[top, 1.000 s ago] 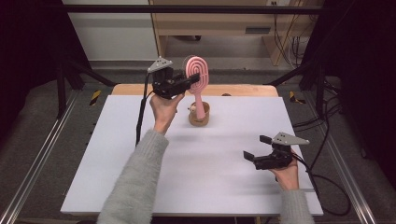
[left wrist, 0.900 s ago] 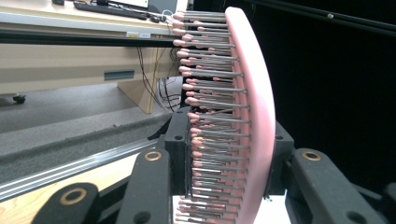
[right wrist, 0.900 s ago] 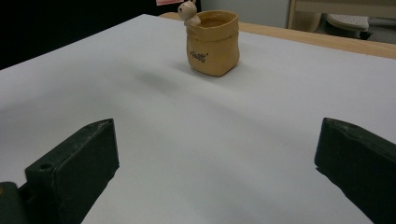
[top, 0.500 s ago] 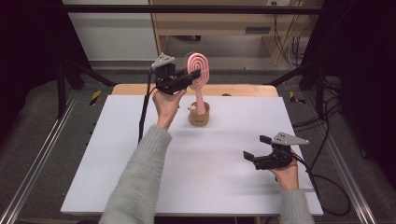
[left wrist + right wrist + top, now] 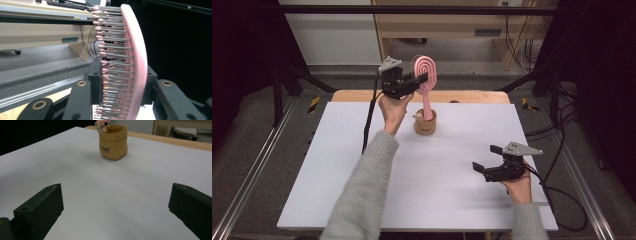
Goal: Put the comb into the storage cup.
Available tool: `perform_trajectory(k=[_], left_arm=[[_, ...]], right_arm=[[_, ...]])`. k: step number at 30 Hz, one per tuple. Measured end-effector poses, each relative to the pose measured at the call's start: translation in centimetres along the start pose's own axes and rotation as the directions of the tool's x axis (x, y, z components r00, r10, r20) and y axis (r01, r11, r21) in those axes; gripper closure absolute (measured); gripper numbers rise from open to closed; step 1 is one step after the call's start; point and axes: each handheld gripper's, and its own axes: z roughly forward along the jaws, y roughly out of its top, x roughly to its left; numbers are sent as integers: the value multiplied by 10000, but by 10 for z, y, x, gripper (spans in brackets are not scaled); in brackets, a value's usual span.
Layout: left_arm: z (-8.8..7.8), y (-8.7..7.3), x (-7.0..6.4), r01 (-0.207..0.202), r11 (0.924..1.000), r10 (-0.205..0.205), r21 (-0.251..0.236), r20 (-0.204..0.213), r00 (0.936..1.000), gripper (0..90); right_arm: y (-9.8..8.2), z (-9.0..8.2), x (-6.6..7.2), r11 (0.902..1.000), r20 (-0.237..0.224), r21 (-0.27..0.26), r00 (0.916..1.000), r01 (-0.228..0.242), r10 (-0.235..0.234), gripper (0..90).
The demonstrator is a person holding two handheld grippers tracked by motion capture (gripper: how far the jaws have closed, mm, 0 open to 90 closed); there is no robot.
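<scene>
A pink hairbrush point(image 5: 427, 75) stands upright with its handle pointing down at the mouth of a tan pouch-shaped cup point(image 5: 425, 125) at the back middle of the white table. My left gripper point(image 5: 418, 80) is shut on the brush's head from the left. In the left gripper view the bristled head point(image 5: 136, 62) sits clamped between the jaws. My right gripper point(image 5: 485, 157) rests open near the front right, with nothing between its fingers. In the right gripper view the cup point(image 5: 113, 142) stands ahead, and the pink handle end point(image 5: 101, 122) hovers at its rim.
The white table top point(image 5: 362, 175) has a wooden strip point(image 5: 472, 96) along its back edge. Black frame bars point(image 5: 532, 80) rise at both back corners. Cables point(image 5: 562, 195) trail off the right side.
My left gripper has carried the brush a little to the right, bringing the handle over the cup. The right gripper has stayed where it was.
</scene>
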Motion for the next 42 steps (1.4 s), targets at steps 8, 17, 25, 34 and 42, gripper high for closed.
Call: perform_trajectory(k=[8,17,25,34,42], left_arm=[[8,-2,3,39,10000,-39,20,-119,9999,628],[14,-5,8,69,10000,-70,-34,-272,9996,628],[17,-6,14,66,10000,-65,19,-469,9989,628],[23,-10,16,45,9999,-39,140,-496,9988,628],[28,-15,18,91,9997,-79,237,-510,9987,628]], right_arm=[[-1,1,0,10000,26,18,10000,-3,3,0],[-1,2,0,10000,17,55,10000,-15,14,0],[-1,2,0,10000,-3,65,10000,-30,30,0],[-2,2,0,10000,-5,92,10000,-3,3,0],[-1,2,0,10000,13,77,10000,-15,15,0]])
